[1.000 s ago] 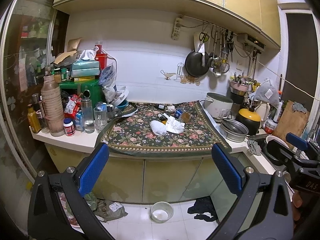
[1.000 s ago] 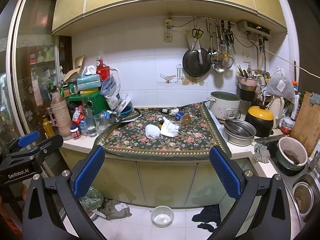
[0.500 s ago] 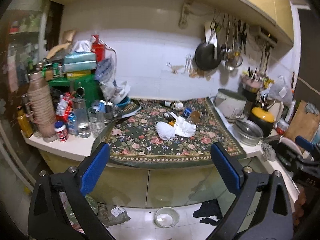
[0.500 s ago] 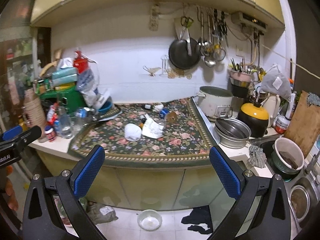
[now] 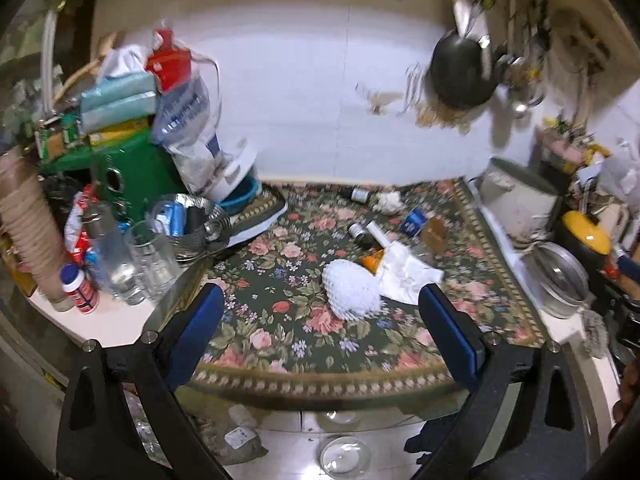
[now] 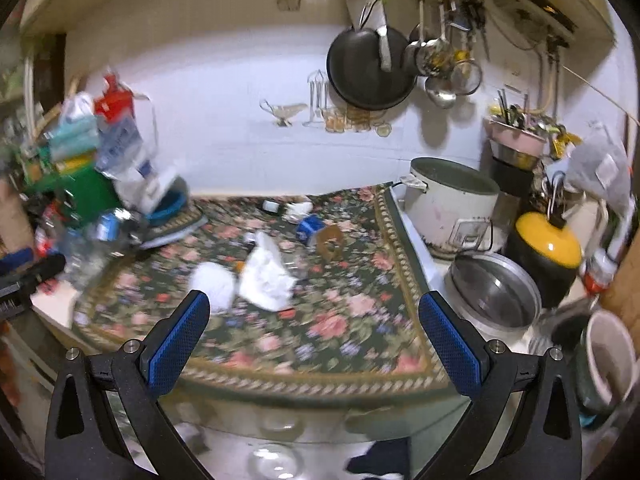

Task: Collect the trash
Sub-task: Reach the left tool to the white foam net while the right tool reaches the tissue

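Note:
Trash lies on a floral cloth point(image 5: 304, 336) on the counter: a white foam net point(image 5: 351, 290), a crumpled white tissue point(image 5: 408, 270), a small dark bottle point(image 5: 360, 234), a blue packet point(image 5: 412, 220) and a brown piece point(image 5: 437, 232). My left gripper point(image 5: 318, 320) is open and empty, just short of the foam net. My right gripper point(image 6: 314, 326) is open and empty, in front of the tissue point(image 6: 266, 276) and the foam net point(image 6: 212, 286). The view is blurred.
Glasses point(image 5: 154, 266), bottles and a green box point(image 5: 132, 168) crowd the left end. A rice cooker point(image 6: 450, 208), a steel bowl point(image 6: 496, 294) and a yellow-lidded pot point(image 6: 548, 248) stand on the right. A black pan point(image 6: 370, 70) hangs on the wall.
Both grippers have moved forward and closer to the counter; the trash now looks larger and sits just beyond the fingertips. Both stay open.

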Available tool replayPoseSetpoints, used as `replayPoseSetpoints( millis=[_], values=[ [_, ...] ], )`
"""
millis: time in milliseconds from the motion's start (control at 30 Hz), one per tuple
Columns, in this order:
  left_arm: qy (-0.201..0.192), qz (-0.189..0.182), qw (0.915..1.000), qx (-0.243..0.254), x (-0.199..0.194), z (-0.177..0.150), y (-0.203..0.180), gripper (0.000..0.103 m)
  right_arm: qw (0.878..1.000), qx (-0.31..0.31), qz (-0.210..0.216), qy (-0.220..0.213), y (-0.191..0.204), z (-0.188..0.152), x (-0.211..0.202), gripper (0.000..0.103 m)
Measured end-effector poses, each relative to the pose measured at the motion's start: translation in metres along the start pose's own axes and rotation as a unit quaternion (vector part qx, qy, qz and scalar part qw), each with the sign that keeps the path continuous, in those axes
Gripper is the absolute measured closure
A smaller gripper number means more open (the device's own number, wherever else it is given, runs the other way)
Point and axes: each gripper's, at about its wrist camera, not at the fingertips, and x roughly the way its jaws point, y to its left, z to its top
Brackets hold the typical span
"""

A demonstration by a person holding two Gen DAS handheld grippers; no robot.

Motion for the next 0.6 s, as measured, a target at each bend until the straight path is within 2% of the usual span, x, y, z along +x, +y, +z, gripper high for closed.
replayPoseSetpoints(
  millis=[133,233,467,600],
  values=[
    [0.023,0.035,0.999,-0.012,0.063,0.006,0.002,0.004,0.999,-0.031,0.009,0.024,-0.014,0.01,0.054,0.0],
    [0.055,0.041,0.9972,-0.029,0.104,0.001,0.008,0.005,0.998,-0.042,0.02,0.05,-0.019,0.011,0.09,0.0],
    [0.117,0.02,0.9926,-0.025,0.174,-0.012,0.015,0.012,0.988,-0.046,0.06,0.131,-0.008,0.004,0.161,0.0],
    [0.147,-0.005,0.9889,-0.02,0.207,-0.016,0.02,0.015,0.984,-0.035,0.069,0.158,0.003,-0.001,0.188,0.001]
  ],
)
